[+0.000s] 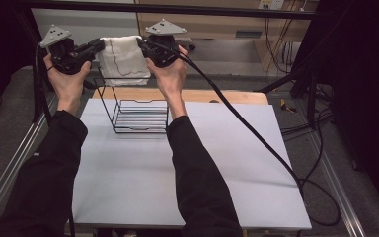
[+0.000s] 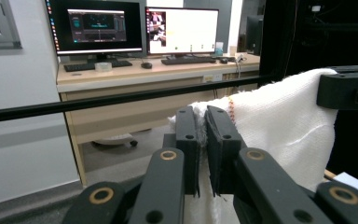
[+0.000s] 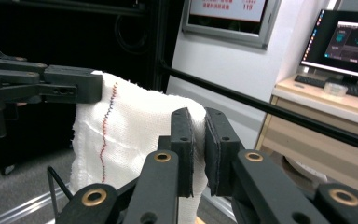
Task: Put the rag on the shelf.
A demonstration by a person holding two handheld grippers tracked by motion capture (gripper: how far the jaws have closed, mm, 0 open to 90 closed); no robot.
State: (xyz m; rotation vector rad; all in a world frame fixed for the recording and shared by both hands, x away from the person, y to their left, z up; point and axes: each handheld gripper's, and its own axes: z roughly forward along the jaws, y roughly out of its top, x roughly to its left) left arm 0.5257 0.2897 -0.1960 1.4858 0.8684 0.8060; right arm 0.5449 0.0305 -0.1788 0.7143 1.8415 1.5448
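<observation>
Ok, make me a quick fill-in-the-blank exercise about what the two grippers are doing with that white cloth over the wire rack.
1. The white cloth is stretched between the left gripper and the right gripper, so it is held by ____ grippers.
2. Under the cloth, a black wire ____ stands on the table.
3. Each gripper's jaws are ____ on a top corner of the cloth.
4. The line stitched down the cloth is red and ____.

Missing words: both; rack; shut; blue

Desk (image 2: pixel 135 74) with two monitors (image 2: pixel 98 25)
</observation>
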